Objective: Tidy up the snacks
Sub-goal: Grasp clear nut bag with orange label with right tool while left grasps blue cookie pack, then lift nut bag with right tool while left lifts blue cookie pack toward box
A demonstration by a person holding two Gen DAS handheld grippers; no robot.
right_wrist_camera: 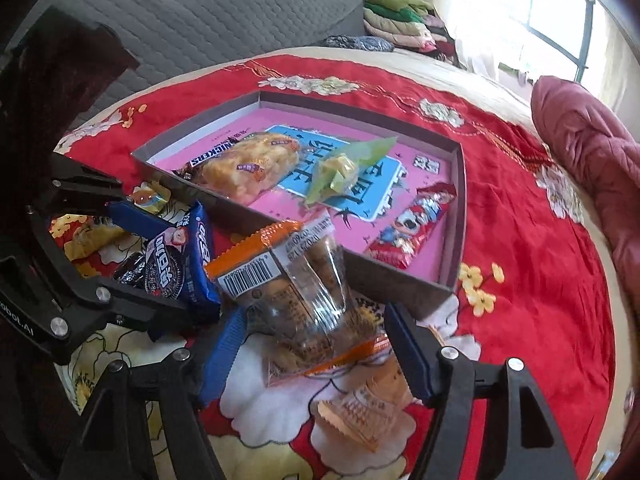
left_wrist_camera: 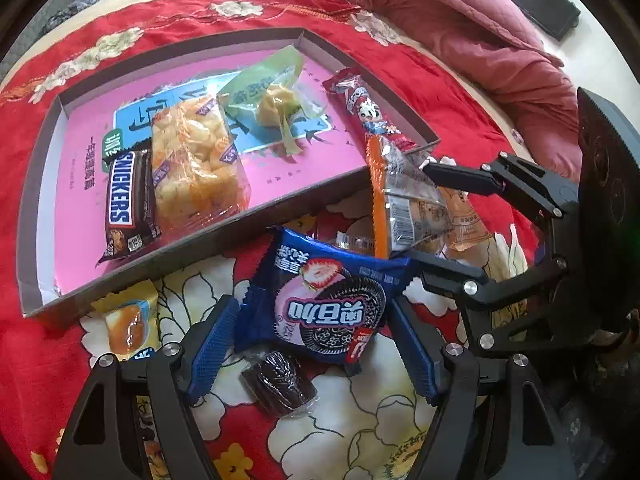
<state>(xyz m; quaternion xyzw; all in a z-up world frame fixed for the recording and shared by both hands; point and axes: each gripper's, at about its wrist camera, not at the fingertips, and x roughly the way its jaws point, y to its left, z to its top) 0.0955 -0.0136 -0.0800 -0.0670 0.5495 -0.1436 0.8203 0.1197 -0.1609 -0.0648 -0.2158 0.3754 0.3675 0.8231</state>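
The left gripper [left_wrist_camera: 310, 340] stood with jaws spread, the blue cookie packet [left_wrist_camera: 324, 300] lying between its blue pads [left_wrist_camera: 212, 344] on the red floral bedspread [left_wrist_camera: 420, 80]; contact with the pads could not be judged. A small dark wrapped cookie [left_wrist_camera: 280, 382] lay just below that packet, a yellow candy [left_wrist_camera: 128, 320] off its left finger. Ahead of both tools sat the shallow box [left_wrist_camera: 280, 208], holding a chocolate bar [left_wrist_camera: 126, 204], a puffed rice cake [left_wrist_camera: 196, 172], a green-wrapped sweet [left_wrist_camera: 272, 100] and a red stick pack [left_wrist_camera: 366, 110]. The right gripper [right_wrist_camera: 316, 344] was parted, an orange-edged clear packet [right_wrist_camera: 296, 280] between its fingers and leaning on the box's near wall; grip uncertain. A small orange sachet [right_wrist_camera: 356, 412] lay just beneath it.
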